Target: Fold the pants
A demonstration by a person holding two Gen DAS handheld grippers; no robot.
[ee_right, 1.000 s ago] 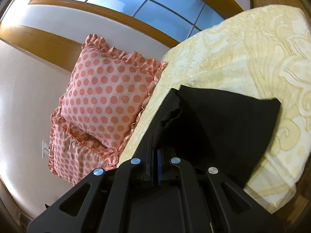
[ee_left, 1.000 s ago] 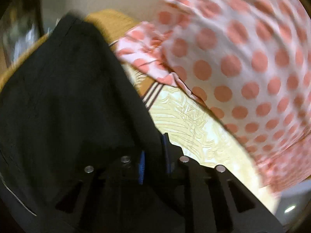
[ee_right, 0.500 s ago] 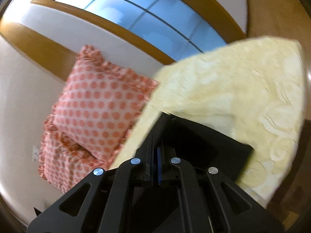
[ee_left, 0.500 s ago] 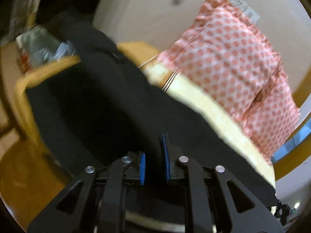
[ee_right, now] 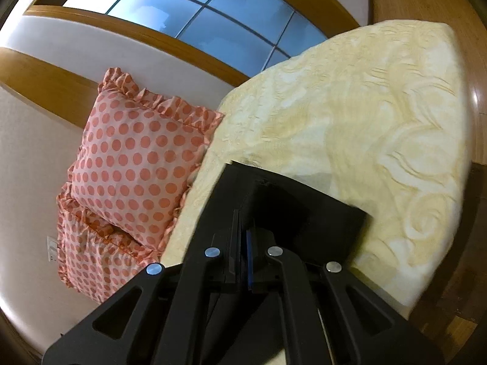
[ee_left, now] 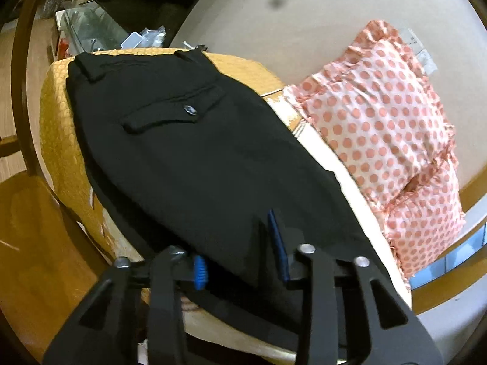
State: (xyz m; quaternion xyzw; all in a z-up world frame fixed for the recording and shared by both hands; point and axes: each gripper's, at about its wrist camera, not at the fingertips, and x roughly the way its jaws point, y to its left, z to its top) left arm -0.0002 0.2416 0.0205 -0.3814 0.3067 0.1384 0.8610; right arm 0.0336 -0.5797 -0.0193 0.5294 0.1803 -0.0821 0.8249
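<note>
Fingers of our left gripper [ee_left: 240, 252] have spread apart since half a second ago, when they pinched the black pants [ee_left: 188, 152]; the cloth now runs loose between the blue pads. Our right gripper [ee_right: 243, 243] stays clamped on the pants' far end, at the leg hems. The pants lie stretched along the yellow bedspread [ee_right: 350, 115], back pocket [ee_left: 173, 109] upward, beside the dotted pillows [ee_left: 383, 115]. We judge the laying-out done, so the next fold can start.

Both grippers [ee_left: 240, 255] [ee_right: 243, 252] are black plastic (blue ribbed pads [ee_left: 199, 272], silver screws [ee_right: 275, 251]).
</note>
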